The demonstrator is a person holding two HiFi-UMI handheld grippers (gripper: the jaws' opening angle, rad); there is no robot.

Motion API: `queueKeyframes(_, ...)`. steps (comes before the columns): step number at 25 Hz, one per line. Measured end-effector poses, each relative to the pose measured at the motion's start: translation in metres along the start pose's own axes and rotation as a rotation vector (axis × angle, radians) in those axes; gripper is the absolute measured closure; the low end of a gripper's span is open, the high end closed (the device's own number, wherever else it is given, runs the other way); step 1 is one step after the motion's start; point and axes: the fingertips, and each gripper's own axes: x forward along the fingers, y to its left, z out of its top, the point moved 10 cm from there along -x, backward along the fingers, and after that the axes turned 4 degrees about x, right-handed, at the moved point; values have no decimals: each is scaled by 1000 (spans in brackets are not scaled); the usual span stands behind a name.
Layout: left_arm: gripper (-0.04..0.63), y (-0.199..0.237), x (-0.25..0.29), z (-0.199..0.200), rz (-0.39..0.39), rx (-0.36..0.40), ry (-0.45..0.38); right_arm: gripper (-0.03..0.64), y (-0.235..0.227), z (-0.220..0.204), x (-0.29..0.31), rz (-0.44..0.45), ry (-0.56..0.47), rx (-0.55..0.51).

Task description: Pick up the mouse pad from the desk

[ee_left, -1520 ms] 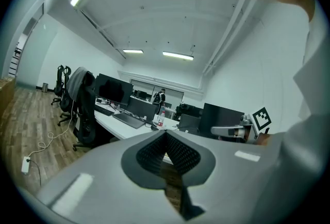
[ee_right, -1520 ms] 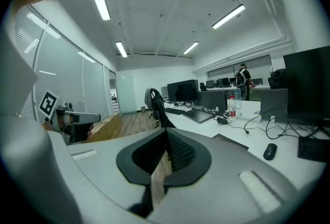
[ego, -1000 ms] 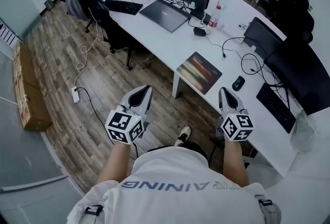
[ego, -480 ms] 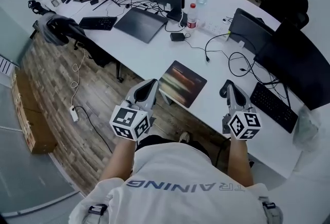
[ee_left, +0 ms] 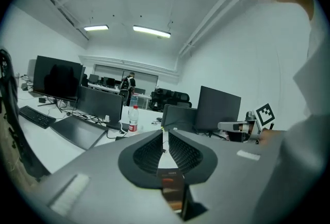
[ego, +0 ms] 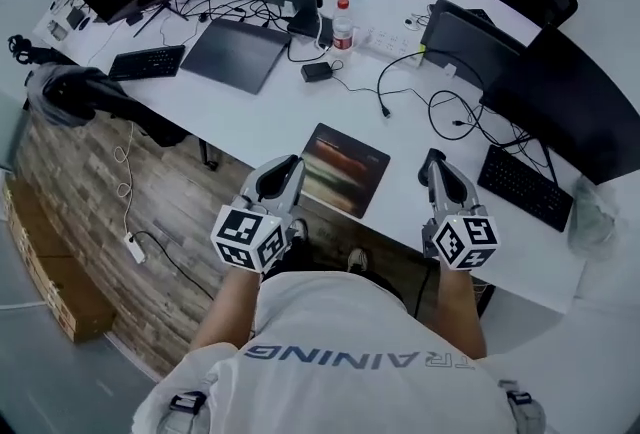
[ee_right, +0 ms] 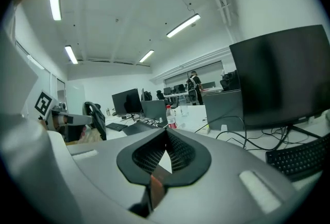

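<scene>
The dark rectangular mouse pad (ego: 343, 169) with streaked colours lies untouched at the white desk's (ego: 270, 117) near edge. Approach step: the left gripper (ego: 290, 168), just left of it, has just been opening slightly, empty; the right gripper's (ego: 432, 162) jaws meet. Next, wider jaws must pinch the pad's edge.

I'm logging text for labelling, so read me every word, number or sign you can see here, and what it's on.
"AINING": on the back of the shirt, upside down in the head view; the word's start does not show.
Bottle label: too small to read.
Keyboard keys: too small to read.
Marker cubes: black-and-white square patterns only, no letters.
</scene>
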Motion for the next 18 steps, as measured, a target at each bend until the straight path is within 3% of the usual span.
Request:
queueKeyframes(10, 589, 76, 44, 19, -226, 25, 26, 601, 65, 3, 19, -197, -23, 41)
queueKeyframes(18, 565, 92, 73, -13, -335, 62, 146, 601, 89, -17, 13, -287, 35, 62)
